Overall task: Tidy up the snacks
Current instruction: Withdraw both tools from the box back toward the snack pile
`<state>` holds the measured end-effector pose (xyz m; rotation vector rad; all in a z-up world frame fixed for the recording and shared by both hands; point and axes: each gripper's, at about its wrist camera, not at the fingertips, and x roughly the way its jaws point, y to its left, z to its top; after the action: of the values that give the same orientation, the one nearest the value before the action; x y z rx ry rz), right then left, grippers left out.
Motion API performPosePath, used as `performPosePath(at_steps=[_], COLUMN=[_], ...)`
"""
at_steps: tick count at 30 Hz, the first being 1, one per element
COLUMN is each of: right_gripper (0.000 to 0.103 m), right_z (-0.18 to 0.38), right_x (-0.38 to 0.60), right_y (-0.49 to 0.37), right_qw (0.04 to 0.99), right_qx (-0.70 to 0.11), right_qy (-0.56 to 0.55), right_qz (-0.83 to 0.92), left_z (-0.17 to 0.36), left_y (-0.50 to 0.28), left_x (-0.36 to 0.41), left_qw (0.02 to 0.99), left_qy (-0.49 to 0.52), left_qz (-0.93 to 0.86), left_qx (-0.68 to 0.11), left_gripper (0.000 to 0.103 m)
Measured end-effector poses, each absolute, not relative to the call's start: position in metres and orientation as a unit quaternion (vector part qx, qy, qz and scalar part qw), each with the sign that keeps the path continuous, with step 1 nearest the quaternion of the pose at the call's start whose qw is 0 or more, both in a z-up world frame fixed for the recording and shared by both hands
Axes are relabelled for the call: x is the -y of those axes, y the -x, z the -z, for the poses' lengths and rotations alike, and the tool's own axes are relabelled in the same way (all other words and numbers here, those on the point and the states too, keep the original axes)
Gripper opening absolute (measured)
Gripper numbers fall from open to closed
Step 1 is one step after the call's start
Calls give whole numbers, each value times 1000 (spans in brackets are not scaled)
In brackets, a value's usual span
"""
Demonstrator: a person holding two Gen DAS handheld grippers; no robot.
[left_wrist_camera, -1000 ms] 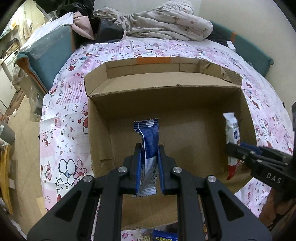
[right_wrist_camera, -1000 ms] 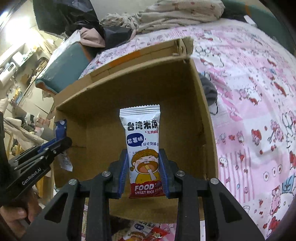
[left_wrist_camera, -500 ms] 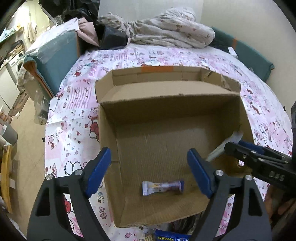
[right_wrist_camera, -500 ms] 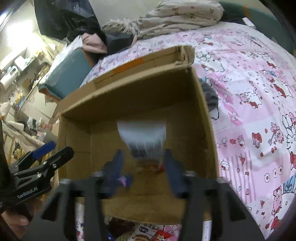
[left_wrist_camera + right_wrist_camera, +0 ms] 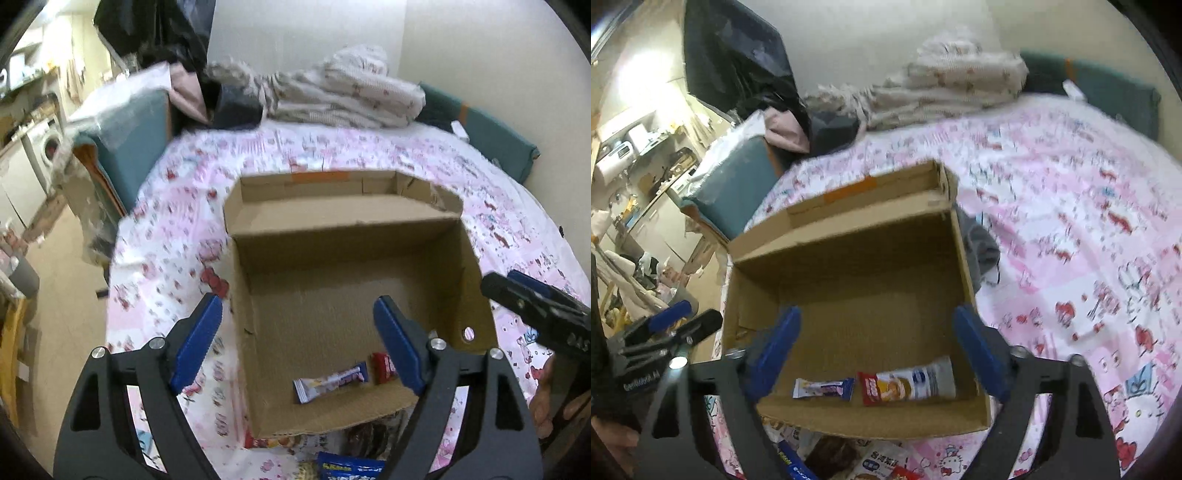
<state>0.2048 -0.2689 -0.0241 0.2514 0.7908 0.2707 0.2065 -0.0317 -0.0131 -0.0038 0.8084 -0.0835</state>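
Left gripper [image 5: 297, 326]: black plastic frame with triangular cutouts, silver screws, blue finger pads [image 5: 195, 334]. Right gripper [image 5: 875, 338]: same build. White lettering on both bodies. Bare skin of hand [image 5: 545, 402] at right edge.

We see soft, even indoor light in both views, with a brighter glow from the room at upper left of the right wrist view. Motion blur smears the bedsheet [image 5: 1071, 206] pattern and the blanket [image 5: 343, 92] in both; the box [image 5: 351, 302] floor stays fairly sharp. Its far wall casts a shadow inside. A small glare spot shines on the left gripper [image 5: 677, 363]. Fisheye bending curves the edges, and dark vignette fills the corners
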Motion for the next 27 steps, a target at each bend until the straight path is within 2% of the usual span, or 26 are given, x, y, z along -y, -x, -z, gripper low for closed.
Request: performPosePath(at_steps=[6, 7, 9, 27], right_gripper=[100, 100, 100, 101], right_z=[3, 1, -1, 21], right_x=[257, 256, 255, 272], right_y=[-173, -168, -156, -88], right_qw=[920, 920, 920, 888], right_qx=[-357, -356, -357, -414], right_qy=[-82, -80, -81, -158], right_qz=[-141, -144, -140, -124], left_z=[-7, -8, -8, 9], left_y=[-182, -177, -170, -99], left_x=[23, 20, 14, -1], left_qw=[933, 934, 931, 912], left_qy=[4, 9, 21, 43], left_qz=[31, 26, 21, 14], left_qx=[-359, -357, -363, -408], left_gripper=[83, 86, 99, 99])
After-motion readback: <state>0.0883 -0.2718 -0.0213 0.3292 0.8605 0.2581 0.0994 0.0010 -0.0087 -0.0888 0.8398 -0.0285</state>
